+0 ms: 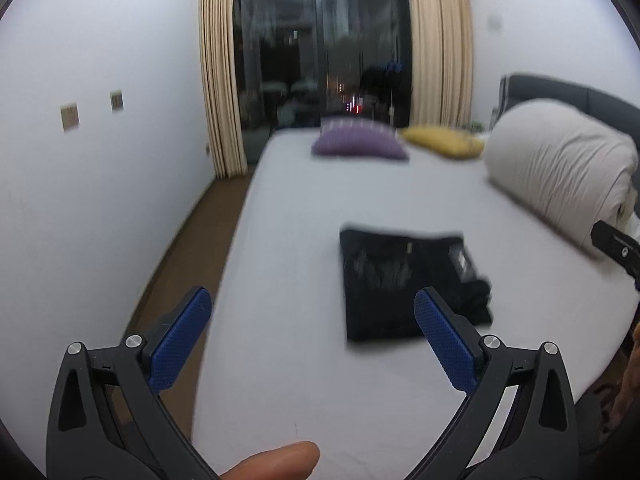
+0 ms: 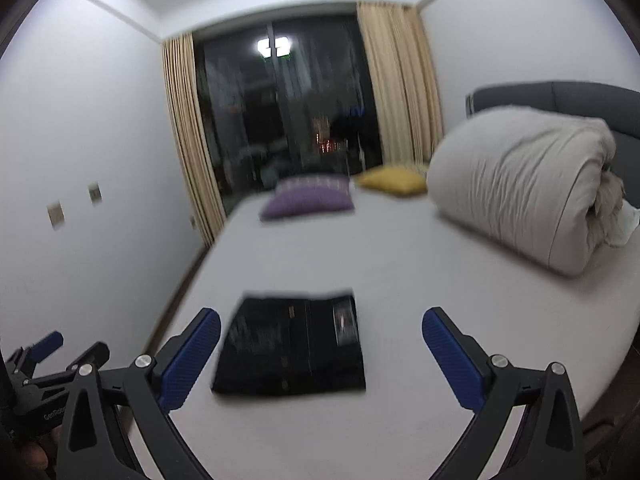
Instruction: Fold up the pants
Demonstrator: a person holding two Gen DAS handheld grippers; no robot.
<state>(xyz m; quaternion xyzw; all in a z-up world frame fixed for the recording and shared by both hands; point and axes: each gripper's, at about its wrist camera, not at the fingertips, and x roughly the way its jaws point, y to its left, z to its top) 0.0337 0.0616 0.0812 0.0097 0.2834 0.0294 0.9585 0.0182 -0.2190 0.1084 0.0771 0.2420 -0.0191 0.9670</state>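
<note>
Bedroom first: pale walls, a dark night window [image 1: 320,52] flanked by beige pleated curtains [image 1: 222,72], and a wide bed with a smooth light-grey sheet [image 1: 304,208] filling most of both views. Far across the bed you've got a plump purple cushion [image 1: 358,144] and a yellow cushion [image 1: 442,140] beside it, and on the right a big off-white duvet rolled into a soft, creased bundle [image 1: 560,172] against a dark grey padded headboard [image 2: 560,96].

Now the pants, black and folded into a compact, nearly square packet [image 2: 290,344], lie flat on the sheet, near you and well apart from the cushions and duvet. The cloth looks thin and limp with a faint sheen; something like a label shows on the top layer, though blur hides the detail. In the left wrist view a bit of dark fabric bulges out at the packet's right edge.

Your left gripper [image 1: 312,340] stands wide with nothing between its blue textured pads [image 1: 182,344]; your right gripper [image 2: 322,354] is spread just as wide and empty, poised above the packet without touching it.

My read: the folding looks essentially finished and you're at the release-and-clear stage. If anything remains, it's tucking that stray edge or pressing the packet flat, which calls for a gentle, low approach so the layers don't slide apart.
</note>
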